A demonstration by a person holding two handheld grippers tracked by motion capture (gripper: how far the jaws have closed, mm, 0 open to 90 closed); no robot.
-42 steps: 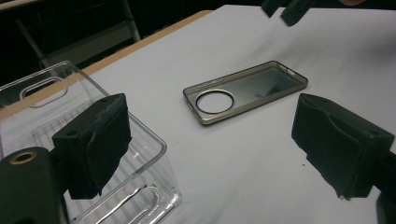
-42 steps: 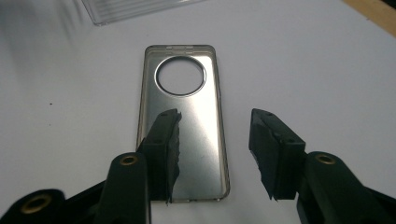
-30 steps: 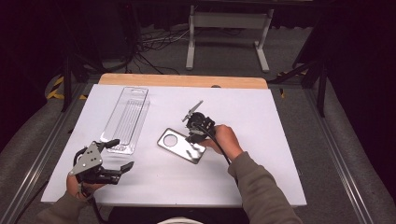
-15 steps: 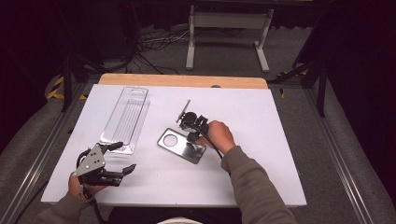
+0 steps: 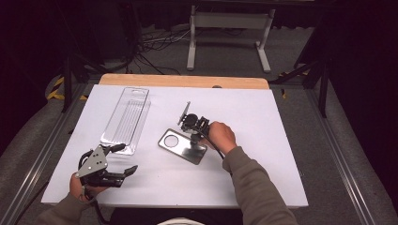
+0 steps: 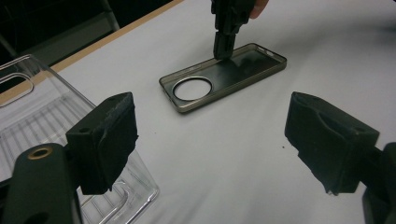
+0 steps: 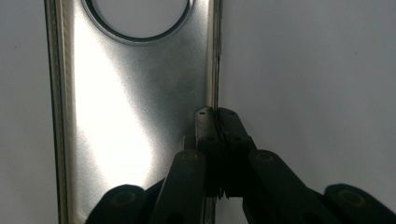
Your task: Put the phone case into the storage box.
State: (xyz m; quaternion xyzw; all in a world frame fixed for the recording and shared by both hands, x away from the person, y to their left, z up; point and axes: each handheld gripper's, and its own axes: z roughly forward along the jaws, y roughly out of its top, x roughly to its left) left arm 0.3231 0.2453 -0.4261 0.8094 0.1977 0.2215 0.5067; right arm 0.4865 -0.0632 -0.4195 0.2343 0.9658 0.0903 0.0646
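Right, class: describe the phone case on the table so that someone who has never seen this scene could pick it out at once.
Start at the white table and look near its middle, just right of the clear plastic package. The phone case lies flat there, with the right hand-held gripper shut on its side wall. Unlike the see-through ribbed package, it is dark, smoky and shiny, with a large round camera hole at one end.

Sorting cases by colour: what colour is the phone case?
Translucent smoky grey phone case, clearest in the left gripper view.

Phone case (image 5: 182, 146) smoky grey, glossy. Packaging tray (image 5: 126, 119) clear, ribbed. Table (image 5: 263, 122) white, wood-tan far edge. Gripper pads (image 6: 105, 140) matte black. Sleeve (image 5: 256, 187) olive-grey.
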